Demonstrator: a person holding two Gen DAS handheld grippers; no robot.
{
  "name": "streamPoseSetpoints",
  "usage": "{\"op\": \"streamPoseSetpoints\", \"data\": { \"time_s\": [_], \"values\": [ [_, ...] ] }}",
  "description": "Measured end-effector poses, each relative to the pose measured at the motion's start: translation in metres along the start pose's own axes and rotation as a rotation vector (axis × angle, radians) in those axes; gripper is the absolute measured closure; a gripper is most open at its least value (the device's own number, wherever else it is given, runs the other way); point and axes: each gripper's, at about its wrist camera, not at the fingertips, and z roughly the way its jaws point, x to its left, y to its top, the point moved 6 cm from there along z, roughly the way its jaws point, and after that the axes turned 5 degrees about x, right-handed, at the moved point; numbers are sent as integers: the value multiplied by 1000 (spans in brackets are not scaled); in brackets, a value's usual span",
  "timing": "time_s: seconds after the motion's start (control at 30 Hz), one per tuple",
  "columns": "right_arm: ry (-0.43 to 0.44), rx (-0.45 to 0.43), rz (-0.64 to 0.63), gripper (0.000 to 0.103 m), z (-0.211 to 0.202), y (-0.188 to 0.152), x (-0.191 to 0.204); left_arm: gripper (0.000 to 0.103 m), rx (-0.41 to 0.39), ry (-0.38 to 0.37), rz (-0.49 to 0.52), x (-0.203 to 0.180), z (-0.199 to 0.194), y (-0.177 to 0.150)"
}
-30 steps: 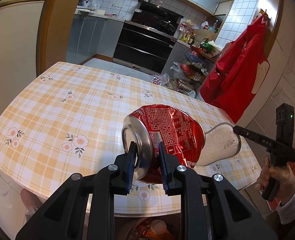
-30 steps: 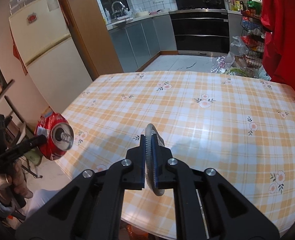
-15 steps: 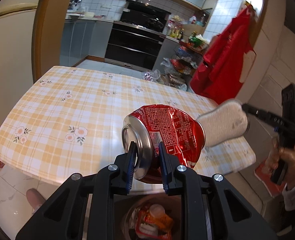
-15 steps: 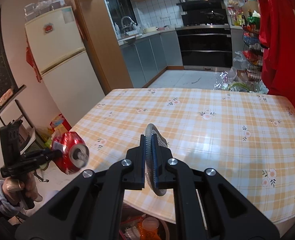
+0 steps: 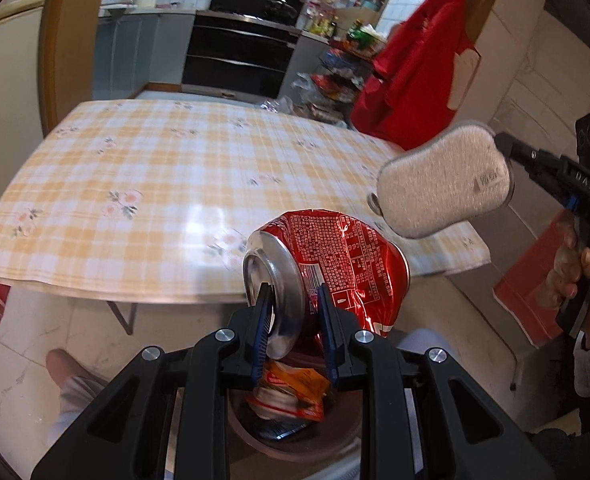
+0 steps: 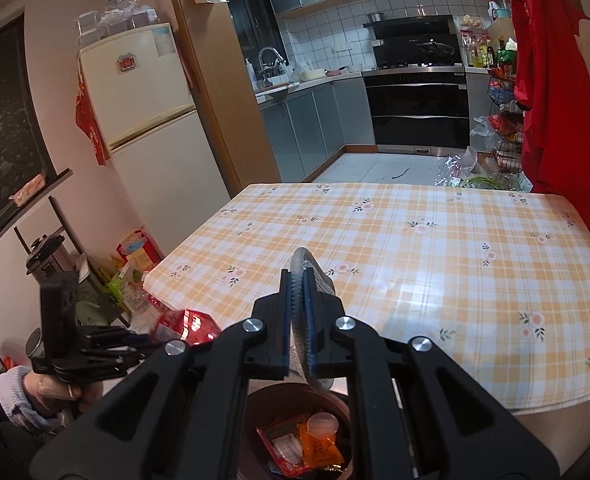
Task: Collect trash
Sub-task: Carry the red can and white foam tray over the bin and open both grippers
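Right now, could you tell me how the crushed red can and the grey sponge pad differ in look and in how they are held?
The crushed red can is shiny, dented metal with printed text; the grey sponge pad is matte, speckled and flat.

The left gripper clamps the can by its rim end; the right gripper pinches the pad edge-on.

Both are held off the checked tablecloth, near the bin of wrappers.
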Motion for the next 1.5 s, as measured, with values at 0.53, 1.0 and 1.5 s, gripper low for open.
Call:
{"op": "streamPoseSetpoints", "data": {
  "time_s": [0.53,1.0,1.5],
  "values": [
    [15,74,41,93,4,-32,-8,33,94,-99,6,-20,51,-13],
    [56,224,18,93,38,-61,13,6,-167,133,-60,25,-33,29],
    [200,367,20,92,53,-86,55,6,-199,180,-111,45,-59,18]
  ]
}}
